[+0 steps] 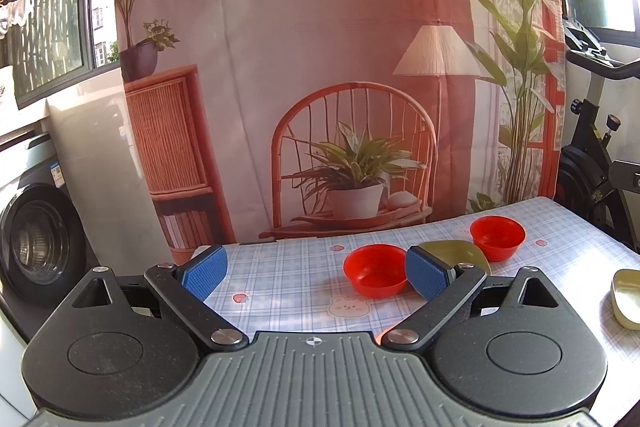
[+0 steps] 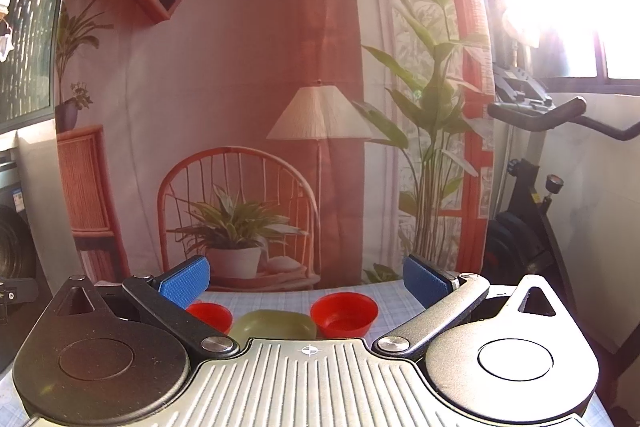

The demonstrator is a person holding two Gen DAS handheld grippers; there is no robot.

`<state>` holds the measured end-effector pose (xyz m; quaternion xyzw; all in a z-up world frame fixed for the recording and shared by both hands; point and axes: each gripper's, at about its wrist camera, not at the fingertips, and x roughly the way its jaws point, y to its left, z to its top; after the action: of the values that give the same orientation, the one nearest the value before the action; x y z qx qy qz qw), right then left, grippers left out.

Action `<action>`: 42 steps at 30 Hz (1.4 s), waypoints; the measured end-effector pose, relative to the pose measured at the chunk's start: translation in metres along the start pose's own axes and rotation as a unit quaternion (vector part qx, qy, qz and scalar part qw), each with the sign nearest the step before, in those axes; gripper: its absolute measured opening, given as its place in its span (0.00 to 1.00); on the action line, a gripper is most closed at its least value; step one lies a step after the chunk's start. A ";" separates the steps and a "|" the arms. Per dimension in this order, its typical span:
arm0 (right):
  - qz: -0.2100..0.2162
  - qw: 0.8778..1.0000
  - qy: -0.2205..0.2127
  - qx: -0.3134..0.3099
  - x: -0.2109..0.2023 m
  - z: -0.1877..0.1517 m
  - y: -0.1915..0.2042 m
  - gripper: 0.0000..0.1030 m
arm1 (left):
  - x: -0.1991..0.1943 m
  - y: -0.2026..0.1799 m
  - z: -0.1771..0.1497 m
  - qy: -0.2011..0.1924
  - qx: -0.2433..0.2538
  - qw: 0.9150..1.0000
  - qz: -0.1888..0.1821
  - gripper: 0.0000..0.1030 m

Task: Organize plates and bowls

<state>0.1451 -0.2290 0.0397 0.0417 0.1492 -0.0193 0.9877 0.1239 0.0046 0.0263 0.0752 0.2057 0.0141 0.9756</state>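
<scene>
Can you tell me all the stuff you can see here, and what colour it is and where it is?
Red bowls: 2, red; near bowl mid-table, far bowl toward the back right.
Green plates: 2, olive green; one between the two red bowls, one at the right edge of the left wrist view, cut off.
Table: 1, pale blue checked cloth with small bunny and strawberry pictures.
Backdrop: 1, pink and rust, printed with a chair, a lamp and plants, behind the table.
Washing machine: 1, white with a dark door, far left.
Exercise bike: 1, black, far right.
Left gripper: blue fingers, open, empty.
Right gripper: blue fingers, open, empty.
</scene>
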 end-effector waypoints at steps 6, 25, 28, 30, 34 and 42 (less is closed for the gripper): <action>0.008 0.998 0.058 -0.006 0.049 -0.008 0.008 1.00 | 0.039 0.002 -0.002 0.022 -0.005 1.000 -0.003 0.94; 0.038 0.985 0.169 -0.022 0.148 -0.064 0.027 0.89 | 0.130 -0.003 -0.043 0.127 -0.016 0.991 -0.030 0.86; 0.044 0.984 0.168 -0.035 0.160 -0.061 0.033 0.86 | 0.140 -0.002 -0.037 0.127 -0.013 0.991 -0.032 0.84; 0.049 0.984 0.167 -0.041 0.167 -0.059 0.037 0.85 | 0.146 0.000 -0.033 0.126 -0.022 0.991 -0.033 0.84; 0.075 0.979 0.184 -0.045 0.179 -0.062 0.044 0.75 | 0.158 -0.003 -0.037 0.142 -0.033 0.988 -0.044 0.82; 0.105 0.956 0.260 -0.080 0.195 -0.102 0.063 0.56 | 0.174 -0.013 -0.084 0.216 -0.071 0.971 -0.072 0.77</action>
<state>0.3044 -0.1621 -0.1102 -0.0180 0.3968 0.1083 0.9113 0.2495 0.0142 -0.1208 -0.0142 0.4148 -0.0254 0.9094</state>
